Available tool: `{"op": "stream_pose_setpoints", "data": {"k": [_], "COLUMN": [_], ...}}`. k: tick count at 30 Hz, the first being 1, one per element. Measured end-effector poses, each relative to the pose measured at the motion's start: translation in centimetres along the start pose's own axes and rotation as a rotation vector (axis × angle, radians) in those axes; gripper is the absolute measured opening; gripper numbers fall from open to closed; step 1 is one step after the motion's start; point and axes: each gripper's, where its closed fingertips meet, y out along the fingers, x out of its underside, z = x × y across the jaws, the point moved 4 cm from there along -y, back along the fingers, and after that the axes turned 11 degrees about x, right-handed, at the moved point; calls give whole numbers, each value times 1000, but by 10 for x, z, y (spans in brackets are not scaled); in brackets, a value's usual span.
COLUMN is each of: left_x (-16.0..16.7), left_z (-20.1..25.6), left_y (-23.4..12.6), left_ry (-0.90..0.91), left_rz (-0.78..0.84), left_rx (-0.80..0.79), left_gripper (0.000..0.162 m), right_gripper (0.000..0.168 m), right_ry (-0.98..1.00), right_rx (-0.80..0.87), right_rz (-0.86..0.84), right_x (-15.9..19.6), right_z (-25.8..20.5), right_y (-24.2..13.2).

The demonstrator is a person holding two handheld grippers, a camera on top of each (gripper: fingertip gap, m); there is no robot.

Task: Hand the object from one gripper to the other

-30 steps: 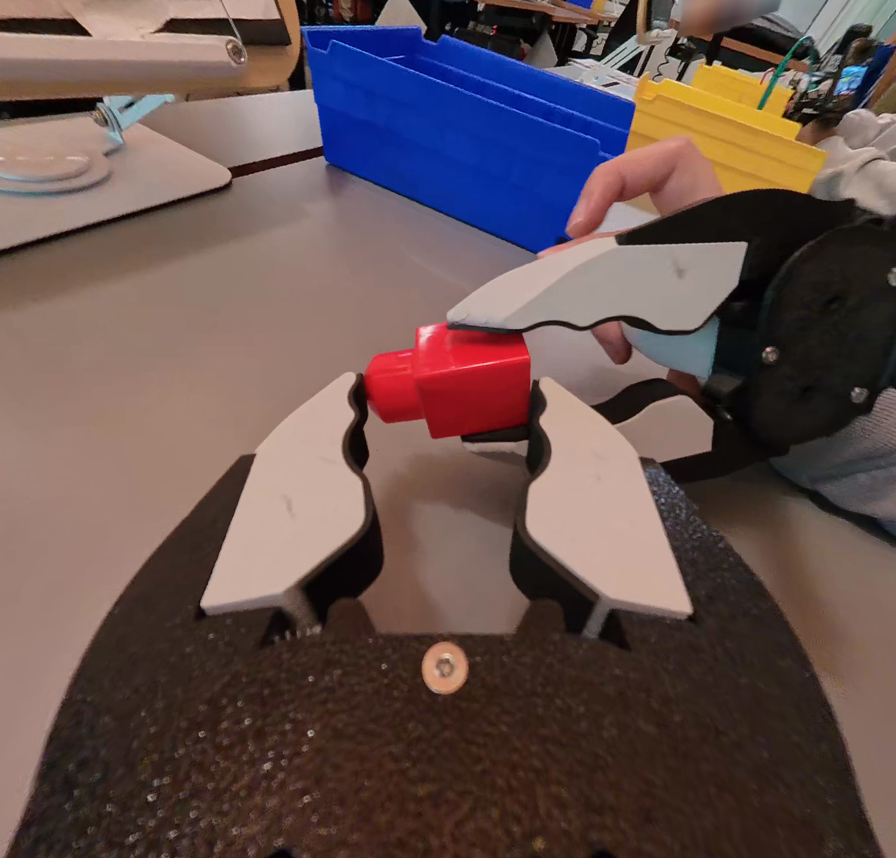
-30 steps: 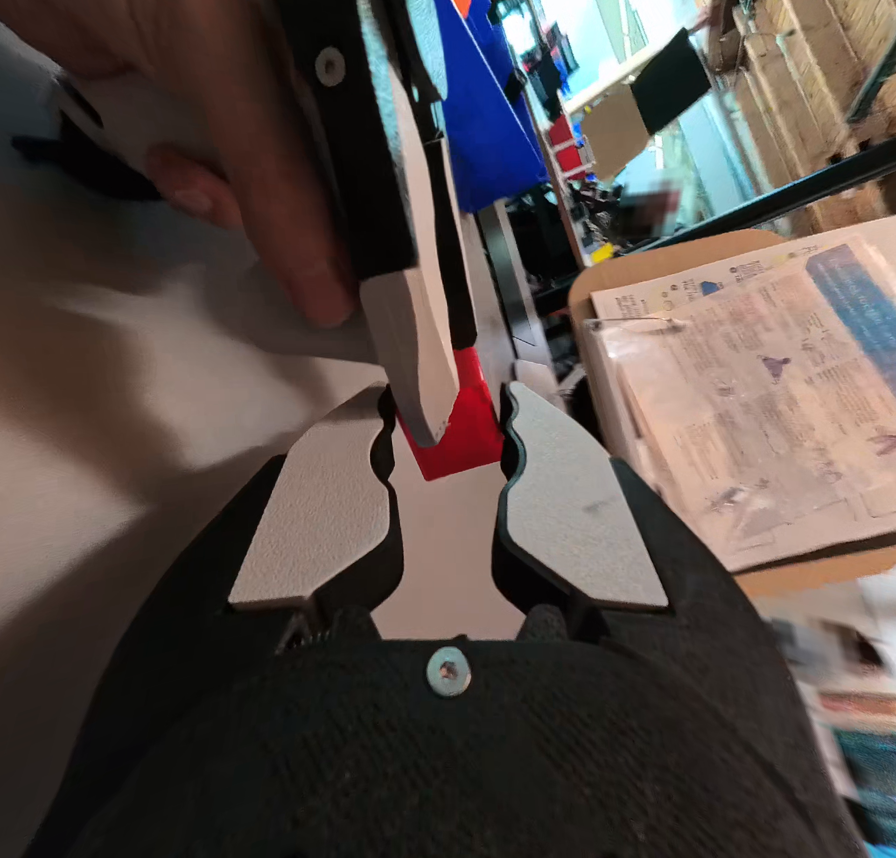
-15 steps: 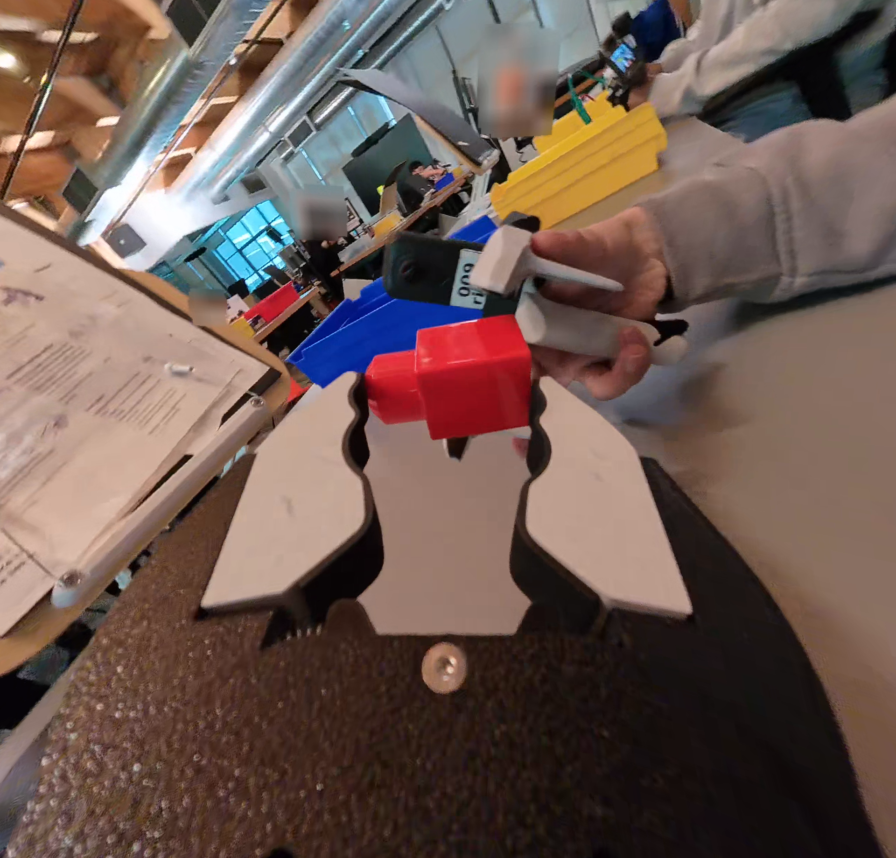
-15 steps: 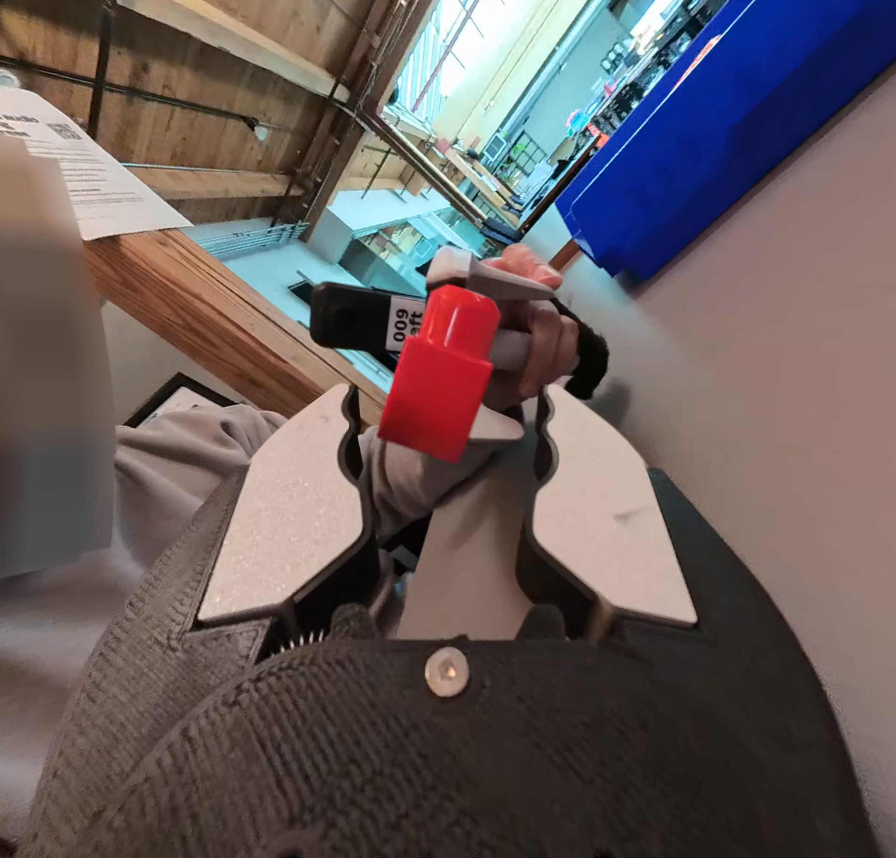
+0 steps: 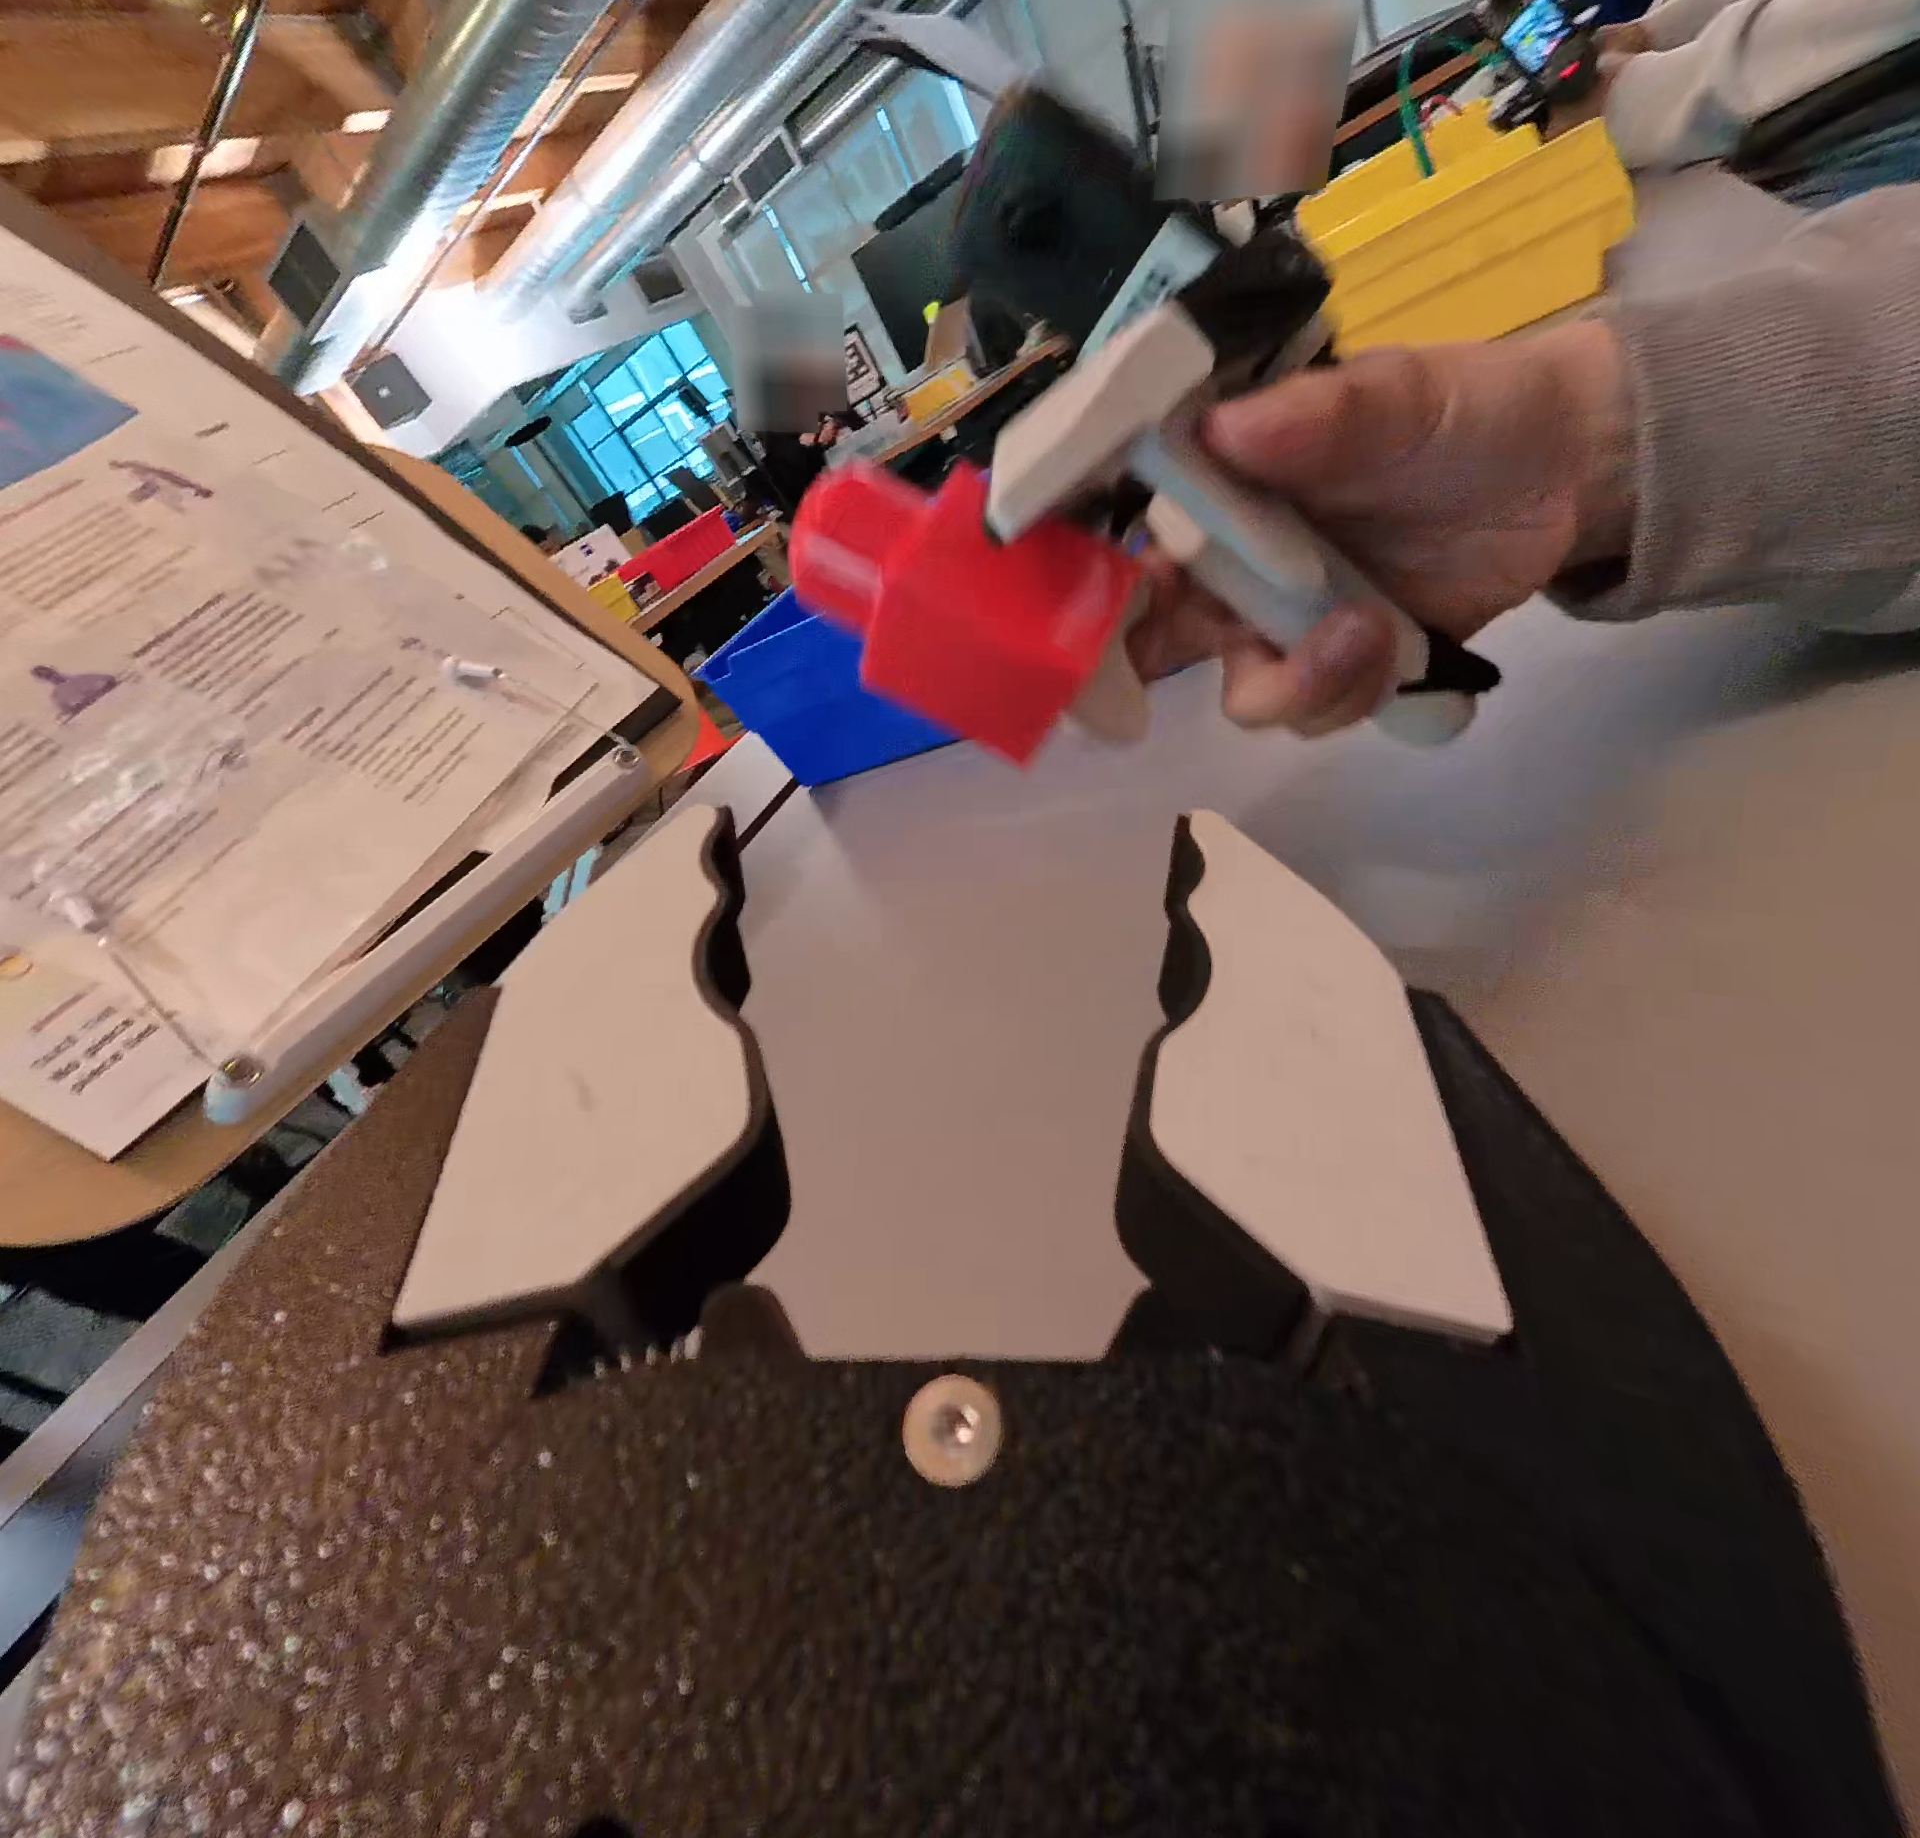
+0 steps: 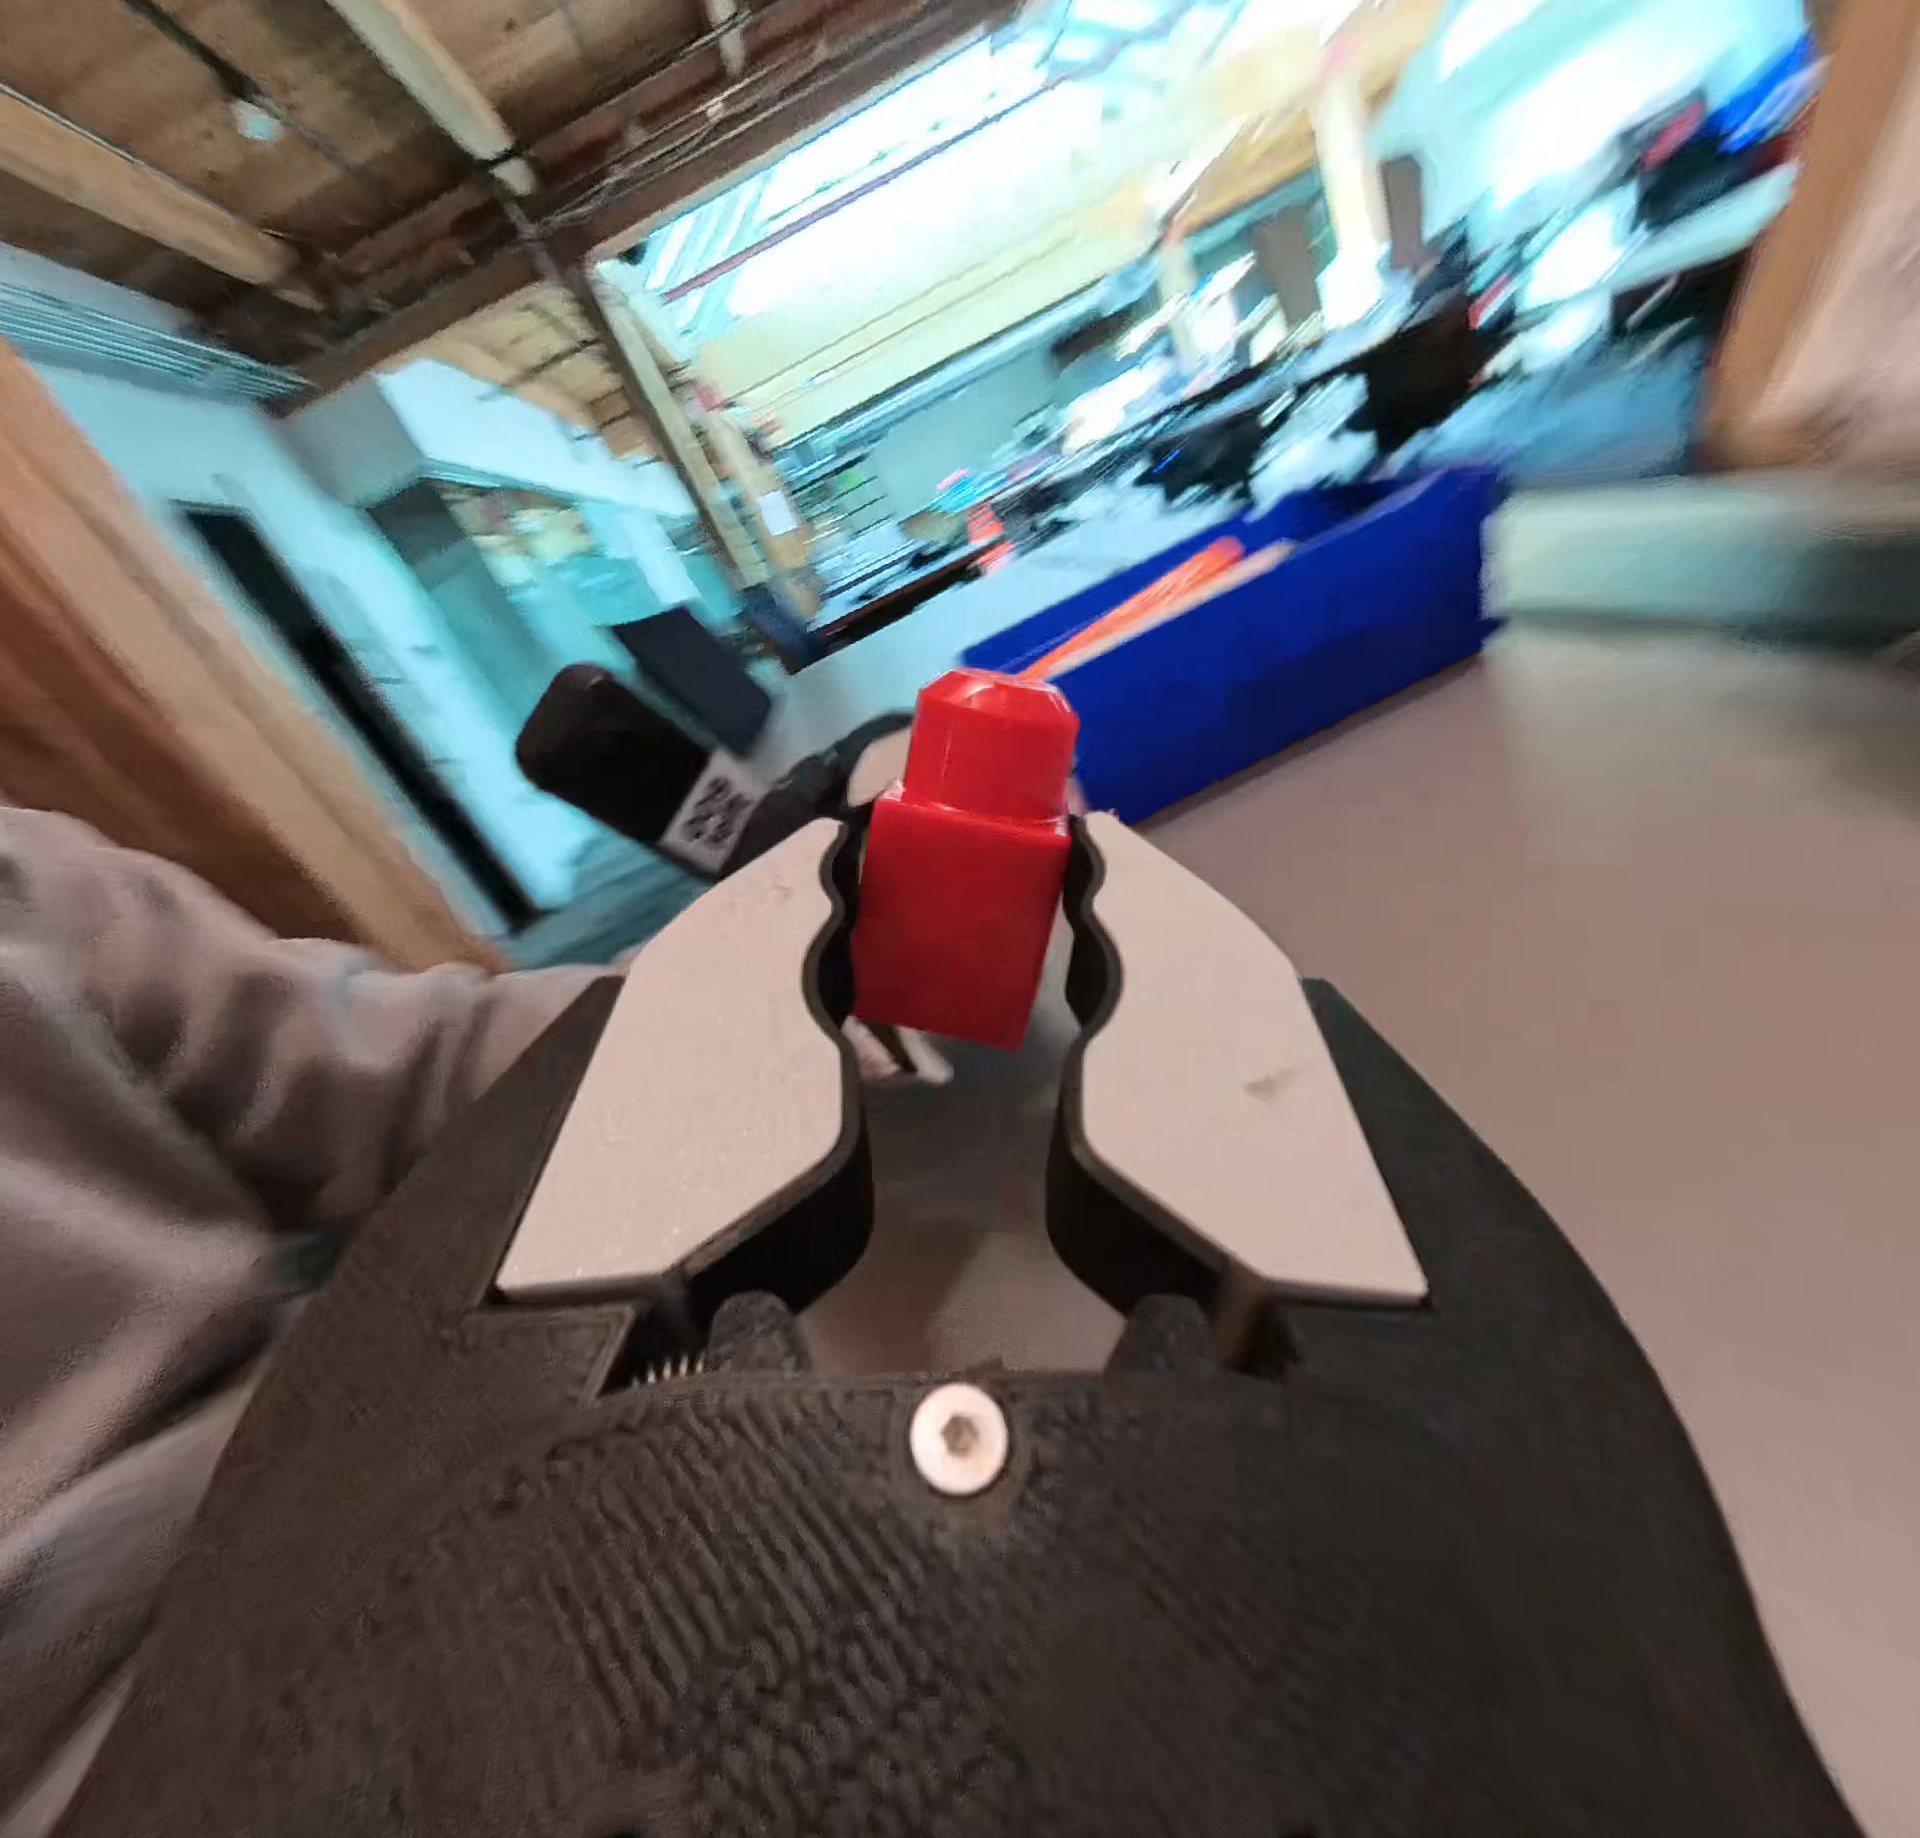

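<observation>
The red block (image 5: 956,604), a cube with a round stub, is held in the air by my right gripper (image 5: 1049,593), seen in the left wrist view beyond and above my left gripper (image 5: 951,832). My left gripper is open and empty, a short way below the block. In the right wrist view my right gripper (image 6: 961,853) is shut on the red block (image 6: 956,936), stub pointing up and away. A hand (image 5: 1403,521) in a grey sleeve holds the right gripper.
A stand with printed papers (image 5: 260,697) is close on the left. A blue bin (image 5: 821,708) and a yellow bin (image 5: 1455,230) stand at the back of the grey table (image 5: 1610,1009). The blue bin also shows in the right wrist view (image 6: 1299,666). Both views are motion-blurred. My right fingertips sit around 5 cm from my left ones.
My left gripper, which held the block half a second ago, has opened and let go. My right gripper has shut on the block and carried it up and away from the left fingers.
</observation>
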Motion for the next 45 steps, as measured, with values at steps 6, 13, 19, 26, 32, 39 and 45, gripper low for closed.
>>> {"op": "stream_pose_setpoints", "data": {"k": [6,13,19,26,32,39,45], "left_x": [8,11,17,19,17,-4,-14], "left_z": [-8,-13,-17,-16,-20,-36,-80], "left_y": [0,1,-1,1,-2,-23,-108], "left_ry": [-18,-118,-171,-183,-201,-273,-505], "left_rz": [-75,-77,-81,-90,-77,24,121], "left_rx": [-73,-92,-97,-87,-107,-199,-494], "left_gripper": [69,63,60,60,58,56,45], "right_gripper": [38,39,39,48,66,44,40], "right_ry": [-435,-374,-428,-452,-469,-749,-709], "right_rx": [899,1467,1455,1371,1301,907,580], "right_rz": [458,38,-174,-77,139,423,248], "right_x": [-98,-70,-51,-54,-72,-88,-43], "right_z": [58,142,156,152,127,50,22], "right_y": [-139,-240,-217,-204,-203,-138,-55]}}
